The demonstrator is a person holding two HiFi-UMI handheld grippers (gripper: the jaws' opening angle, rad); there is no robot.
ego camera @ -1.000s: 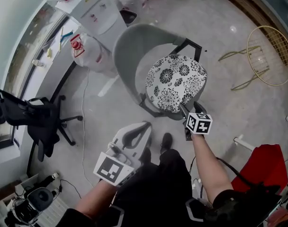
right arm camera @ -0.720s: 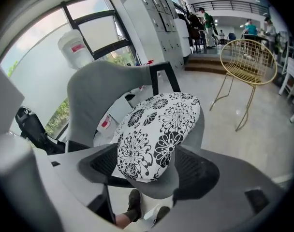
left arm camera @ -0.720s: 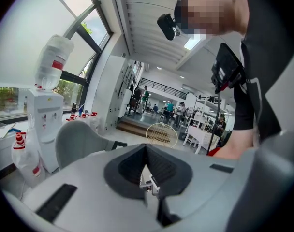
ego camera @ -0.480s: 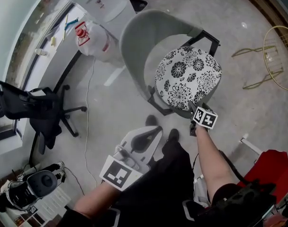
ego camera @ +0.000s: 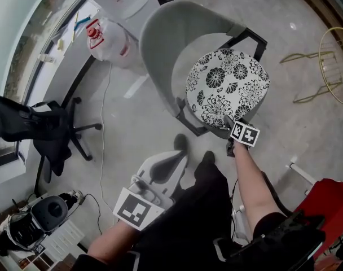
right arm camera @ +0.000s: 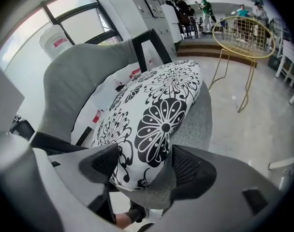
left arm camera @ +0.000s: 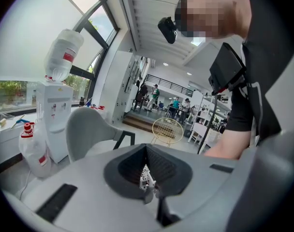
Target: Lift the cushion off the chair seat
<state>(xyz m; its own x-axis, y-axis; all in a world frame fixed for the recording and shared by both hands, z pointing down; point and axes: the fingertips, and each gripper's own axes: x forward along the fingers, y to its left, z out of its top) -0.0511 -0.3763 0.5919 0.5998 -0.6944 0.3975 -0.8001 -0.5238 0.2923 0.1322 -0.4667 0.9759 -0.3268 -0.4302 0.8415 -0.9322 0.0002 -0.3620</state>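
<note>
A black-and-white floral cushion [ego camera: 228, 89] lies on the seat of a grey shell chair [ego camera: 166, 44]. My right gripper [ego camera: 231, 124] points down at the cushion's front edge, with its marker cube just behind. In the right gripper view the cushion [right arm camera: 156, 110] fills the middle. Its near corner and the grey seat edge lie between the wide jaws of the right gripper [right arm camera: 147, 166], and the pads [right arm camera: 193, 170] stand clear of the fabric. My left gripper [ego camera: 163, 165] hangs by the person's legs, away from the chair, shut on nothing. In the left gripper view the chair [left arm camera: 89, 129] is far off.
A black office chair [ego camera: 42, 134] stands at the left. Water jugs [ego camera: 106, 35] and a white dispenser [left arm camera: 52, 120] sit behind the grey chair. A gold wire chair [ego camera: 335, 66] stands at the right, with a red object [ego camera: 324, 202] at the lower right. The person's shoes [ego camera: 205, 160] rest on the floor before the chair.
My right gripper has come down onto the cushion's front edge. The left gripper has sunk a little beside the legs. The chair now sits higher and further right in the head view.
</note>
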